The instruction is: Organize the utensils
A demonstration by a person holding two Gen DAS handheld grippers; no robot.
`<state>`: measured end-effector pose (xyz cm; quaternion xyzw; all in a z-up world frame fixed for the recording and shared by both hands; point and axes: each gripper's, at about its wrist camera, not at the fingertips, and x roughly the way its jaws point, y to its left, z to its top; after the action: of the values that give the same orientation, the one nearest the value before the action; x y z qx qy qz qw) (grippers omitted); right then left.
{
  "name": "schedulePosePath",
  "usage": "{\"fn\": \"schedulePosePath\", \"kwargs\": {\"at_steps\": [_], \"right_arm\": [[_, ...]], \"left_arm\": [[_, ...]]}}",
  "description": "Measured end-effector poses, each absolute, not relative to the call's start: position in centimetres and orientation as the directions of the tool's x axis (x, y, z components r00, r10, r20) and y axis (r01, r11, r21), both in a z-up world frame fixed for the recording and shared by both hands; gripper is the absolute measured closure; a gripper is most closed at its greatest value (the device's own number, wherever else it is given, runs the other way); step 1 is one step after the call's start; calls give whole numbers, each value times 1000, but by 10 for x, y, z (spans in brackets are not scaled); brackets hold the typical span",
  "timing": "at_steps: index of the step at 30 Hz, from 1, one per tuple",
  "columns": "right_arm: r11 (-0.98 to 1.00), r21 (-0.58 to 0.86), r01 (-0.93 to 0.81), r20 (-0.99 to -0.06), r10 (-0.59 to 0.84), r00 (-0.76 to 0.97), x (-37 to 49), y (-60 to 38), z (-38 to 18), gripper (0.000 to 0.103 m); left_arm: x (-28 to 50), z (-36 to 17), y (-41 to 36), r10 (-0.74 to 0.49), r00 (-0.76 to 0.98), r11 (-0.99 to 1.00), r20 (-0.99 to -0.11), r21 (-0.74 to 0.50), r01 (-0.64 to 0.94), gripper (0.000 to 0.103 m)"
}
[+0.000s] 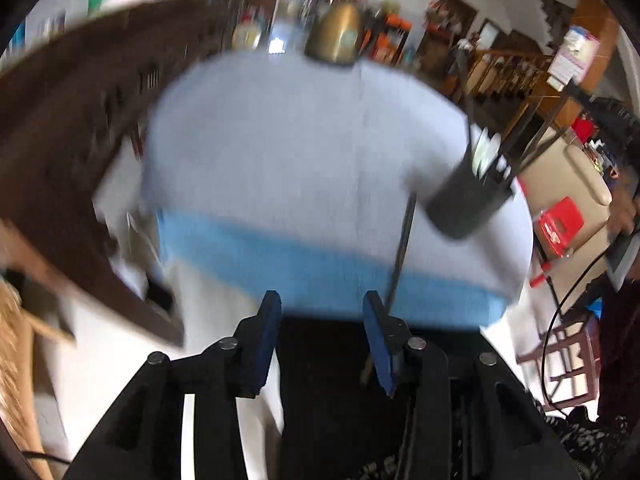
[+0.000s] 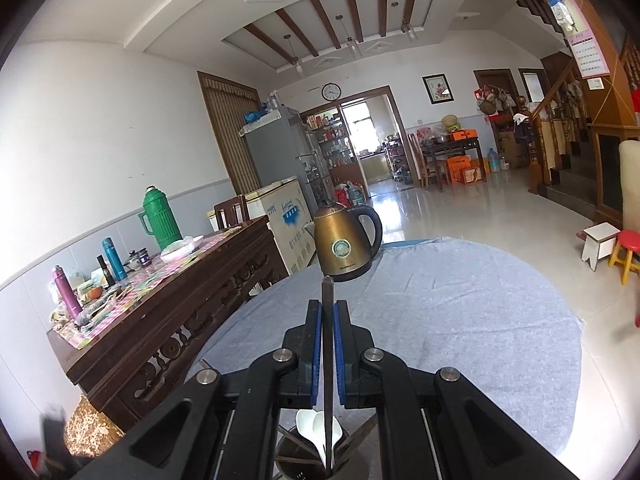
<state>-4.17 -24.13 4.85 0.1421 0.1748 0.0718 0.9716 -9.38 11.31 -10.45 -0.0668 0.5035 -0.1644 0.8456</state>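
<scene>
Left wrist view: we see the left hand-held gripper (image 1: 320, 336) spread and empty, facing the blue-clothed round desk (image 1: 288, 152). Motion blur softens the black cylindrical utensil holder (image 1: 466, 200).

Right wrist view: the right hand-held gripper (image 2: 328, 344) pinches a thin dark rigid metal utensil (image 2: 327, 320) mid-shaft, upright over the holder. We judge it light, stiff and slippery; we advise a firm mid-shaft grip. Only here does the holder show white spoons (image 2: 316, 426).

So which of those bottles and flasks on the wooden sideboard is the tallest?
The green thermos jug with the handle, at the far end. The teal flask and pink bottle nearer the camera are slimmer and shorter.
</scene>
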Motion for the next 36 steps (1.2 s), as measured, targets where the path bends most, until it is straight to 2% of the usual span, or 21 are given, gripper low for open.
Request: {"fn": "schedulePosePath", "kwargs": {"at_steps": [2, 4, 8, 14, 16, 18, 19, 21, 28, 36], "right_arm": [[950, 300, -89, -325, 189, 927, -43, -240, 47, 96], [951, 297, -87, -330, 188, 925, -44, -239, 46, 96], [951, 297, -86, -335, 188, 923, -43, -236, 45, 96], [952, 295, -87, -339, 189, 922, -44, -234, 44, 96], [952, 292, -89, -341, 190, 921, -44, -232, 43, 96], [953, 290, -92, -343, 193, 919, -44, -230, 42, 96], [953, 289, -92, -343, 193, 919, -44, -229, 41, 96], [952, 292, -95, -344, 197, 918, -45, -227, 41, 96], [951, 294, -99, -336, 200, 921, -47, -226, 43, 96], [948, 302, -104, -320, 203, 925, -51, -229, 46, 96]], "left_arm": [[-100, -124, 111, -385, 376, 922, -843, -333, 197, 58], [-104, -138, 105, -387, 338, 920, -858, -337, 199, 52], [-105, -147, 96, -447, 306, 892, -841, -393, 222, 51], [-102, -157, 78, -443, 262, 887, -857, -376, 269, 48], [-97, -160, 80, -437, 255, 890, -862, -376, 258, 56], [-95, -165, 82, -437, 244, 891, -865, -379, 252, 75], [-95, -166, 82, -436, 241, 891, -867, -379, 251, 79], [-94, -167, 84, -430, 236, 894, -872, -373, 250, 94], [-96, -154, 88, -421, 294, 898, -858, -351, 264, 96], [-98, -102, 109, -426, 430, 903, -796, -343, 260, 97]]}}
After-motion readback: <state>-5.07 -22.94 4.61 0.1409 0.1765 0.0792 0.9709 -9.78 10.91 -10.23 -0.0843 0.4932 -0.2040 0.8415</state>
